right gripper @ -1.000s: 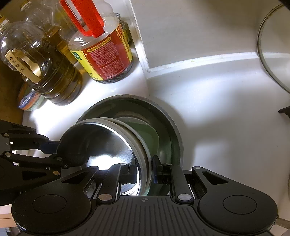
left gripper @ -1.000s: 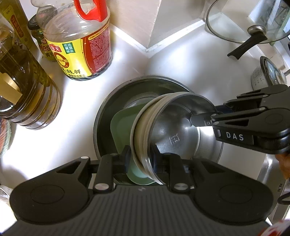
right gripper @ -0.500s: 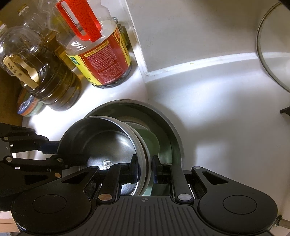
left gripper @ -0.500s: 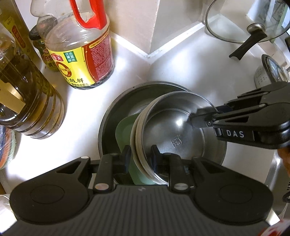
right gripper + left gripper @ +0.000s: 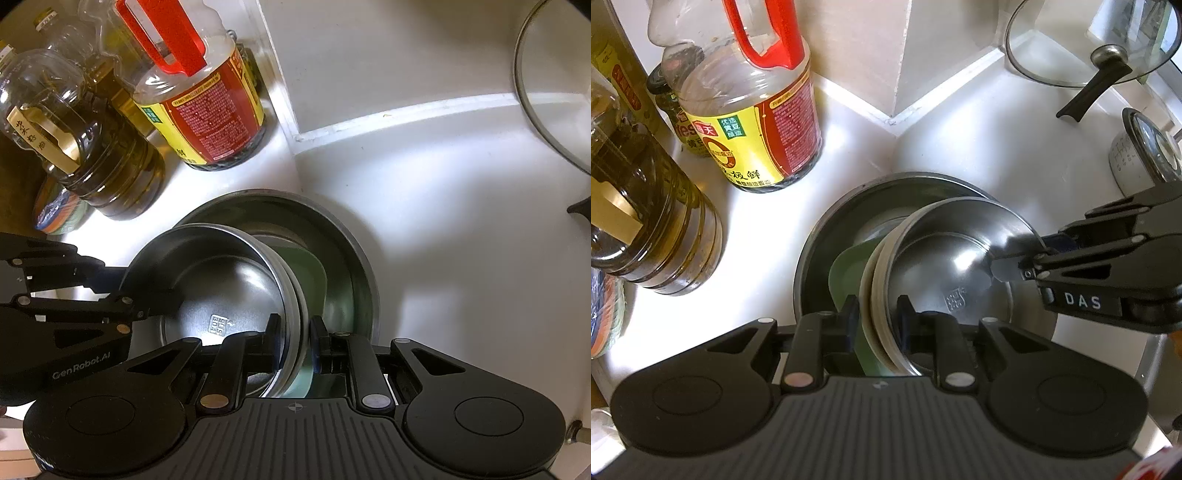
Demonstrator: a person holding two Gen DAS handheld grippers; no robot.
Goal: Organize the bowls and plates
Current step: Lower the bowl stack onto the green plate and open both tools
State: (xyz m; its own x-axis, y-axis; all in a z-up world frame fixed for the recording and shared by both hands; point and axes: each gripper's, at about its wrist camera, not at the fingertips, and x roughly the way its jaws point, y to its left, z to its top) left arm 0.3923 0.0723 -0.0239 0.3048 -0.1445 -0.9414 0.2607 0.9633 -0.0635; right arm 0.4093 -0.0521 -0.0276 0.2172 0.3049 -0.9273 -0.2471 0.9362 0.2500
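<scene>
A stack of dishes hangs tilted over a large steel basin [image 5: 820, 243] [image 5: 356, 258] on the white counter. A shiny steel bowl [image 5: 953, 273] [image 5: 221, 288] lies on top, with cream rims [image 5: 868, 295] under it and a green plate [image 5: 846, 273] [image 5: 314, 273] below those. My left gripper [image 5: 877, 321] is shut on the stack's near rim. My right gripper [image 5: 297, 339] is shut on the opposite rim. Each gripper shows in the other's view: the right gripper [image 5: 1001, 258] and the left gripper [image 5: 125, 284]. The stack hides most of the basin's inside.
A soy sauce jug with a red handle [image 5: 753, 122] [image 5: 207, 110] and a dark oil bottle [image 5: 646, 221] [image 5: 103, 158] stand close to the basin's left. A wall corner [image 5: 901, 55] juts in behind. A glass pot lid [image 5: 1089, 44] [image 5: 546, 92] and a white cup [image 5: 1123, 158] sit at the right.
The stack has tipped slightly flatter, so more of the steel bowl's bottom and its stamp now shows. Both grippers stay clamped on its rims.
</scene>
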